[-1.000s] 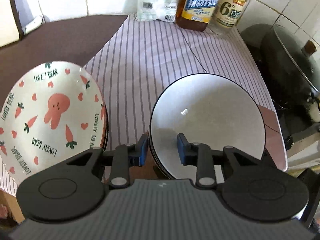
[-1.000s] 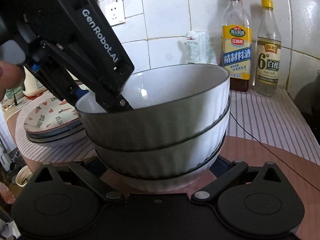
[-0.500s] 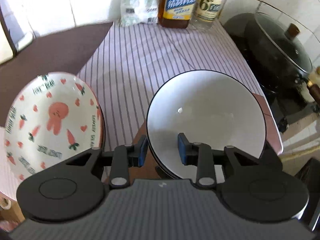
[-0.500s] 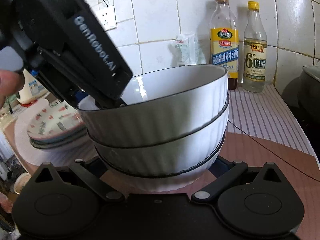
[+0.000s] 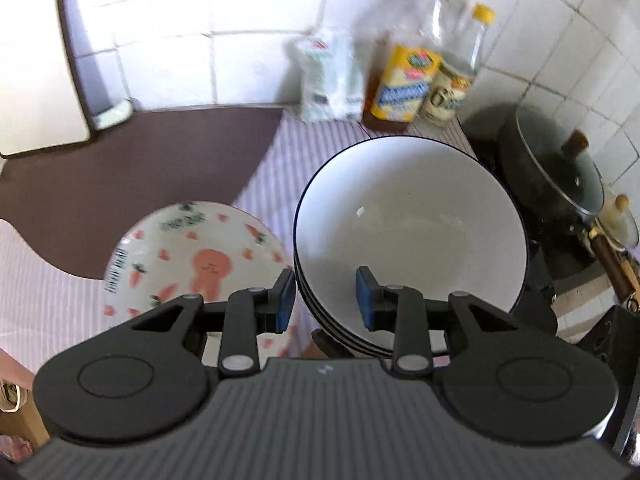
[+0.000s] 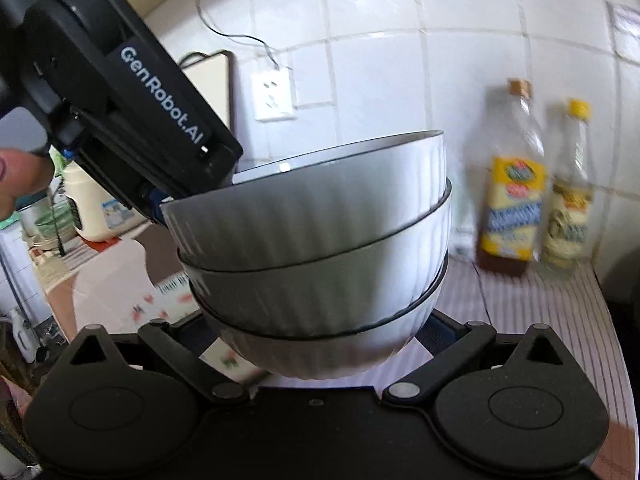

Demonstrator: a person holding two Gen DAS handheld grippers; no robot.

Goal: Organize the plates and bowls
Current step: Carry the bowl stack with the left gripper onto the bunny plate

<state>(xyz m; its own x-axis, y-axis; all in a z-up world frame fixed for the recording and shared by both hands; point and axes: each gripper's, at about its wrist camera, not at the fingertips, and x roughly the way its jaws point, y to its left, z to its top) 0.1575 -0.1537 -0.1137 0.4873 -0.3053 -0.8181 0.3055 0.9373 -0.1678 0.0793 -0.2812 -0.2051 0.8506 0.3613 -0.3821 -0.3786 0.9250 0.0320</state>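
The left hand-held gripper [image 5: 326, 300] is clenched on the rim of the stacked bowls [image 6: 316, 240]. The right hand-held gripper [image 6: 320, 344] grasps the stack from below. The bowls hang above the counter [image 5: 280, 152], near the rabbit plates [image 5: 192, 256].

Three white bowls [image 6: 320, 248] with ribbed outsides and thin dark rims sit nested in one stack, mouths up and tipped slightly, held clear of the striped surface [image 5: 280, 160]. The top bowl's inside is plain and bare. At nine o'clock of the stack, lower down, lie the plates [image 5: 192, 256]: the top one white, printed with a pink rabbit, carrots and hearts.
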